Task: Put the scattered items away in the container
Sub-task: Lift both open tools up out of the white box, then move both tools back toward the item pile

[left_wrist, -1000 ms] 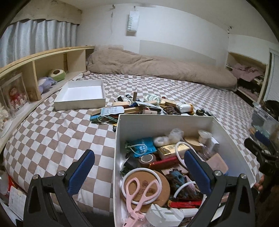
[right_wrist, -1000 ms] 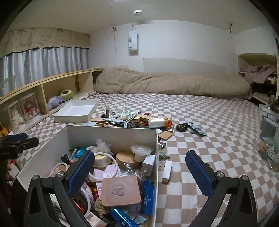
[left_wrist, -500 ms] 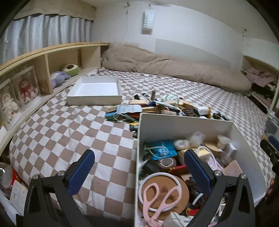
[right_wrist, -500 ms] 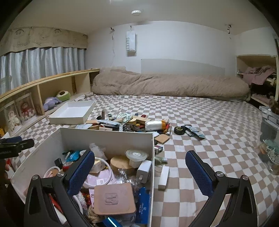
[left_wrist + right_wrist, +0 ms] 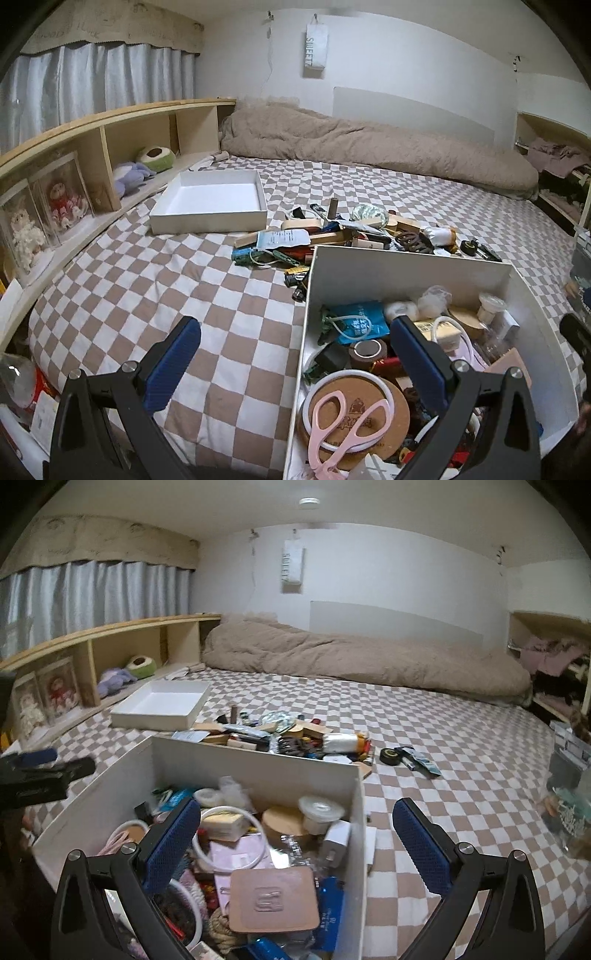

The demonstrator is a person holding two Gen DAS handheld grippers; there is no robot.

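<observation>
Now, far left: a long wooden shelf (image 5: 110,129) with soft toys (image 5: 144,166) inside, running along the bed (image 5: 147,288) with its brown and white squares. Next, lying flat on the bed near the shelf: a white box lid (image 5: 210,203), nothing in it. Down low: the left gripper (image 5: 295,363), fingers spread wide, holding nothing, one finger over the bed cover and the other over the big box. Further back, between the lid and the big box: a messy pile of scattered items (image 5: 351,236) – little boxes, a brown tube standing up, a blue packet, a dark hair clip, a roll in shiny wrap. Just past the pile to the right, seen from the right wrist: a black tape roll (image 5: 391,756) alone on the squares.

Then the big white container (image 5: 406,269), close up, its back wall right beside the pile, already stuffed with things. Near its front: pink scissors (image 5: 343,424) lying on a round cork mat (image 5: 362,417) with a white ring around it. Also a blue bag (image 5: 356,321), brown tape and a white cable loop.

Last, the right gripper (image 5: 295,843), fingers also spread wide and holding nothing, one over the container, the other over the bed, with the container's right wall between them. Along the back: a big beige blanket (image 5: 351,657), bunched up by the wall.
</observation>
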